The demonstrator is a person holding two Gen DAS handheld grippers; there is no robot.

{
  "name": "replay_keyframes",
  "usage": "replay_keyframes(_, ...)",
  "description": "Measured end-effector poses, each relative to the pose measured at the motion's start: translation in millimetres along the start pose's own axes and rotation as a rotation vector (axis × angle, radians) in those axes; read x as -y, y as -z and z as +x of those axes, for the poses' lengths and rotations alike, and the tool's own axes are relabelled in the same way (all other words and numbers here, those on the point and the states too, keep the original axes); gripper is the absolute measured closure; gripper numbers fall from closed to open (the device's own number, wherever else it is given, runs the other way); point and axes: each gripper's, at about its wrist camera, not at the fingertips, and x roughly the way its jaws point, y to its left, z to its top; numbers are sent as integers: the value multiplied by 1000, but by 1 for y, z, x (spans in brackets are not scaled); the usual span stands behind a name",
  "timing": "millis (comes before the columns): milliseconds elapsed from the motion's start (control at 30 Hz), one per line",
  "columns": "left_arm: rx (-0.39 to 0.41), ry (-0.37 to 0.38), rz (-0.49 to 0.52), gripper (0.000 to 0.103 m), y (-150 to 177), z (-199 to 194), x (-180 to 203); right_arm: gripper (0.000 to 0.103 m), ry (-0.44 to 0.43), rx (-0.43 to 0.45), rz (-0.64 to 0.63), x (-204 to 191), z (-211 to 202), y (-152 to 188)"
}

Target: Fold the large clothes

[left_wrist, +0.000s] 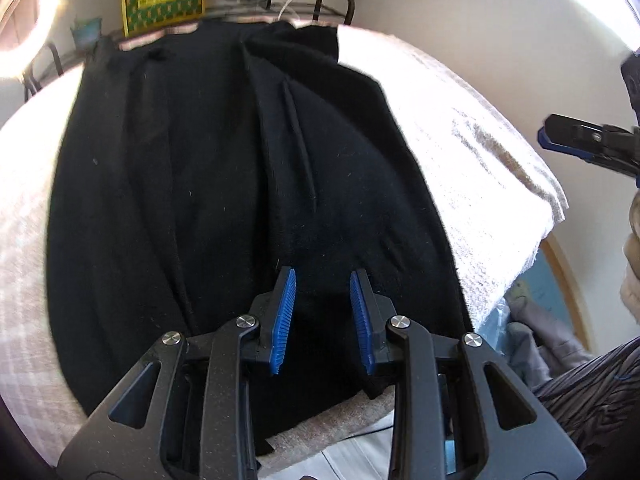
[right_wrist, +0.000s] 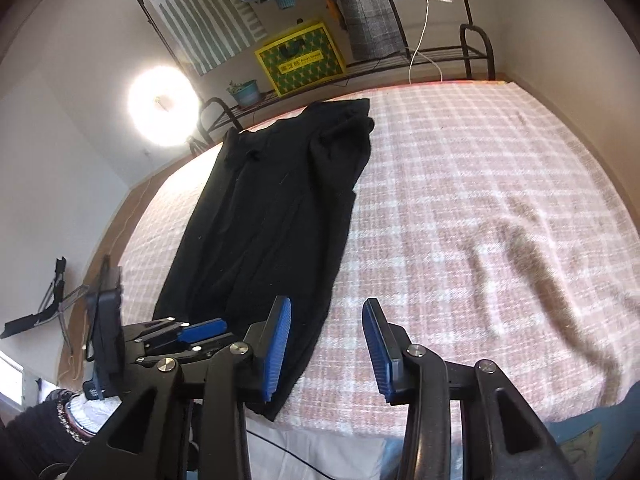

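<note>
**Here, a black garment lies long on the bed, both claws parted at its near end**

The long black knit garment (right_wrist: 264,216) lies stretched lengthwise on the pink-and-white checked bed blanket (right_wrist: 460,200), folded into a narrow strip with soft creases running along it. Its far end reaches the blanket's far edge, and its near end comes to the near edge of the bed.

The left claw (left_wrist: 323,312) hangs just over that near end. Its blue ribbed pads (left_wrist: 285,312) stand apart with dark cloth showing between and below them; they are not pressing on the fabric, though whether they brush it cannot be told.

The right claw (right_wrist: 326,348) sits at the garment's right border. Its left pad overlaps the black edge in the picture while the right pad is over bare blanket; the jaws stand apart with nothing clamped between them.

Beyond the bed's far edge stand a black metal rack (right_wrist: 476,52), a yellow-and-green patterned box (right_wrist: 300,60), a small potted plant (right_wrist: 245,90) and a glowing ring light (right_wrist: 163,105).
</note>
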Motion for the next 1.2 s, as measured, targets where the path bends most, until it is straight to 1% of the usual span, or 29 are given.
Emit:
replay_keyframes(33,15,7,13,75,0,-4,6,63,24,9,-15,0,-2,1)
replay_keyframes(67,32,22,32,75,1,-10,15,59,34,15,-20,0,-3,1)
replay_keyframes(133,54,49,71,75,4,-18,32,55,51,29,-28,2,-7,1)
replay_keyframes(200,55,87,108,73,6,-21,52,55,61,38,-21,7,-11,0)
replay_keyframes(233,48,101,122,63,7,-20,60,55,72,47,-11,11,-13,0)
replay_keyframes(267,44,112,141,49,9,-20,68,55,79,54,-4,14,-15,0)
replay_keyframes(300,46,121,165,44,11,-19,77,55,90,63,6,18,-17,-1)
replay_keyframes(333,47,120,192,43,13,-18,84,55,99,71,19,22,-19,-1)
replay_keyframes(400,33,95,228,43,16,-9,93,54,111,84,45,31,-23,-1)
replay_keyframes(433,21,90,234,43,17,-4,93,52,115,85,57,36,-24,-2)
replay_keyframes(467,8,78,229,43,17,3,94,49,116,87,66,39,-26,-2)
replay_keyframes(567,-28,51,228,43,17,19,94,48,109,95,90,47,-30,-3)
replay_keyframes(667,-32,15,262,43,17,25,100,48,105,101,90,50,-34,-5)
replay_keyframes(767,-30,1,293,43,19,29,102,48,91,100,83,50,-35,-10)
replay_keyframes(800,-25,-2,301,43,20,30,103,48,83,100,79,49,-35,-13)
replay_keyframes(833,-20,-6,310,50,19,30,102,48,70,102,72,48,-35,-17)
replay_keyframes(867,-11,-28,325,65,18,31,102,47,52,103,62,47,-34,-21)
replay_keyframes(900,-4,-47,334,74,17,32,100,46,30,105,51,46,-32,-25)
replay_keyframes(933,4,-54,336,86,14,31,97,42,8,105,40,45,-30,-31)
replay_keyframes(967,2,-34,322,90,12,31,93,38,-11,106,31,45,-25,-38)
replay_keyframes(1033,-4,20,256,96,8,28,82,37,-32,103,22,48,-14,-51)
replay_keyframes(1067,-7,53,207,96,6,24,75,37,-44,101,25,53,-6,-60)
replay_keyframes(1133,-2,105,144,97,3,15,68,36,-95,97,67,67,14,-79)
replay_keyframes(1200,26,132,123,97,-1,1,63,34,-159,94,140,85,38,-101)
